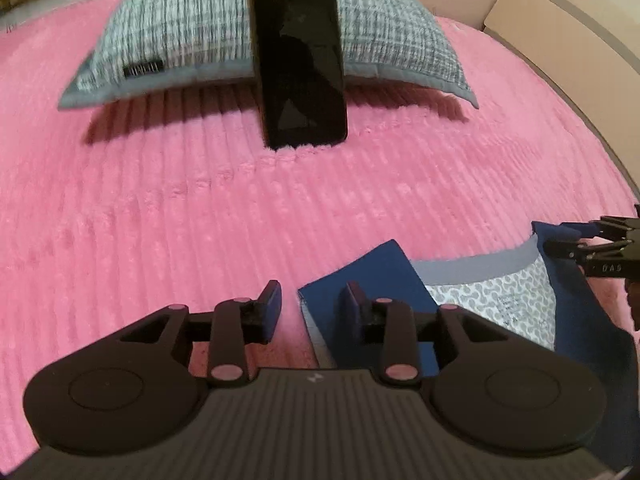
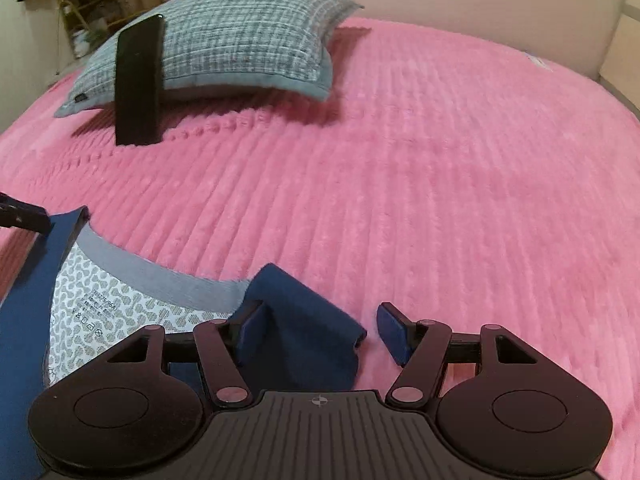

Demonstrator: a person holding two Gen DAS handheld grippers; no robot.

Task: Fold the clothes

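Note:
A navy garment (image 1: 384, 276) with a grey neckband (image 1: 472, 268) and a white patterned lining (image 1: 500, 300) lies on the pink blanket, neck toward the pillow. In the left wrist view my left gripper (image 1: 312, 306) stands open over the garment's left shoulder corner. One finger is above the cloth and the other above the blanket, with pink showing between them. In the right wrist view my right gripper (image 2: 324, 332) is open around the folded navy shoulder (image 2: 304, 320). Its left pad is against the cloth and its right pad stands clear. Each gripper also shows at the edge of the other's view.
A ribbed pink blanket (image 2: 440, 160) covers the bed. A grey checked pillow (image 1: 192, 28) lies at the far end with a black phone (image 1: 300, 64) propped upright against it. A beige headboard or wall (image 1: 560, 20) borders the bed.

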